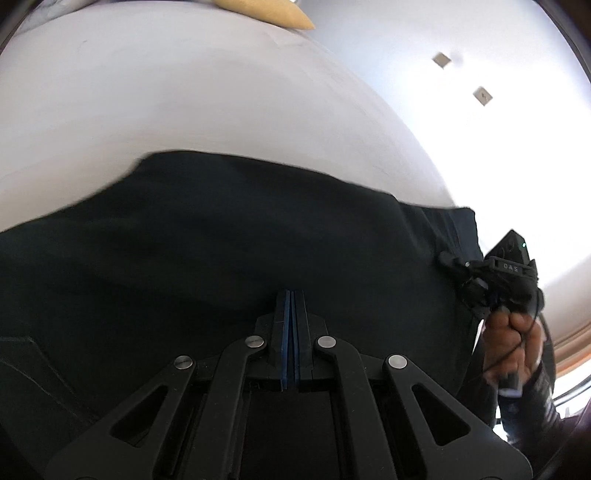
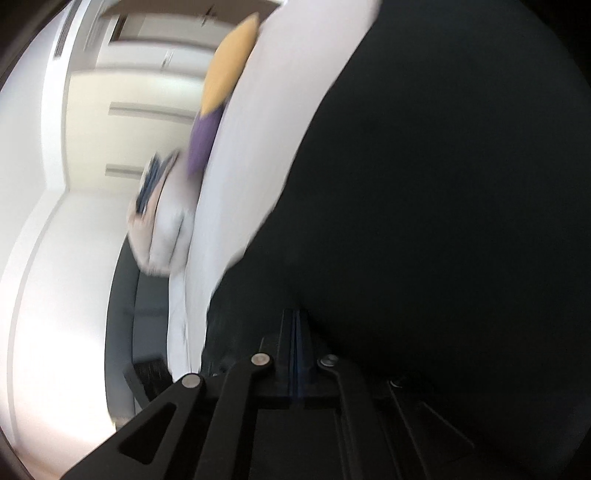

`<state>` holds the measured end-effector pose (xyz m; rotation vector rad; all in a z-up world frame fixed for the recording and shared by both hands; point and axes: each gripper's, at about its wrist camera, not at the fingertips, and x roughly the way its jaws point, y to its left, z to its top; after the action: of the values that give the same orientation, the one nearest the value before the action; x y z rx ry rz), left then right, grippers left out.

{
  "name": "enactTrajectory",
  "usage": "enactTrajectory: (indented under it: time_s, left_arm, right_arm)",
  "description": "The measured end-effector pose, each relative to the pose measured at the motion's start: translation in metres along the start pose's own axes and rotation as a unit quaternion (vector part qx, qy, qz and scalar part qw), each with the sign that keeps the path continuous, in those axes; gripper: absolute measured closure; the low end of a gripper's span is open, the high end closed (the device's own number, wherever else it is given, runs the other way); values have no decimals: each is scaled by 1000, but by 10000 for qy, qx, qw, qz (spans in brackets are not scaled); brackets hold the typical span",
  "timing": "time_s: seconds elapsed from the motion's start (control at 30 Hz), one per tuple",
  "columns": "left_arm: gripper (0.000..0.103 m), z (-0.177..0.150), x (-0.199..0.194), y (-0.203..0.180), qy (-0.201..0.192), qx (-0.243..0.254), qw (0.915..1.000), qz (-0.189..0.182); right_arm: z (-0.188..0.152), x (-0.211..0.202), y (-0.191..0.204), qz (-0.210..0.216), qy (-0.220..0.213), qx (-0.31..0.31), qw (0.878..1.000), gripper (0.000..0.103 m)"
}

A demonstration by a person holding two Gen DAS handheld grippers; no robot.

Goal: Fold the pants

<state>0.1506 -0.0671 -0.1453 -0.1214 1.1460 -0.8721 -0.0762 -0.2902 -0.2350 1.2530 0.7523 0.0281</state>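
The black pants (image 1: 221,258) lie spread over a white bed (image 1: 184,103). My left gripper (image 1: 291,295) is shut, its blue pads pinched on the near edge of the pants. In the left wrist view my right gripper (image 1: 448,260), held in a hand, grips the pants' right edge. In the right wrist view the right gripper (image 2: 297,317) is shut on the pants (image 2: 443,221), which fill the right side of that blurred view.
A yellow pillow (image 1: 266,13) lies at the far end of the bed; it also shows in the right wrist view (image 2: 229,74) with a purple one (image 2: 203,140) beside it. White wall and cupboards (image 2: 129,92) stand beyond the bed.
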Motion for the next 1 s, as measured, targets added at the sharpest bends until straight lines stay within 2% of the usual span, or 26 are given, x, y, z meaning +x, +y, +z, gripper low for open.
enactTrajectory:
  time_s: [0.13, 0.4, 0.47, 0.5, 0.57, 0.63, 0.73, 0.8, 0.9, 0.93, 0.97, 1.0]
  left_arm:
    - [102, 4, -12, 31, -129, -147, 9998, 97]
    - [102, 0, -53, 92, -524, -519, 9970, 242]
    - [102, -8, -73, 113, -607, -557, 9958, 395]
    - [102, -11, -84, 120, -697, -568, 9940, 620]
    - [102, -16, -104, 132, -859, -675, 9910, 773]
    - [102, -25, -133, 143, -1152, -855, 9823, 1208]
    - [102, -42, -163, 142, -1549, -1063, 9750, 1184]
    - [102, -52, -170, 130, -1630, -1033, 9764, 965]
    - [102, -72, -160, 91, -1548, -770, 9835, 535]
    - [102, -82, -150, 77, -1458, -665, 9861, 446]
    - [102, -83, -124, 43, -1390, -648, 9874, 398]
    - [102, -91, -111, 37, -1254, -635, 9896, 297]
  right_arm:
    - [35, -40, -25, -62, -691, 228, 9973, 103]
    - [61, -87, -35, -266, -1532, 107, 9878, 103]
    - [66, -99, -37, -327, -1719, 181, 9844, 103]
    - [68, -113, -43, -353, -1840, 249, 9820, 103]
    - [67, -139, -49, -602, -2130, 521, 9738, 101]
    - [61, -159, -48, -511, -2227, 615, 9716, 98]
    - [34, -154, -15, -342, -1900, 2, 9812, 98]
    - [9, -136, 7, -119, -1479, -320, 9884, 98]
    - [-45, -72, 40, 182, -470, -624, 9968, 98]
    - [-69, -44, 47, 244, -25, -719, 9971, 98]
    - [-86, -23, 51, 297, 284, -759, 9963, 98]
    - [-101, -3, 54, 327, 603, -792, 9945, 98]
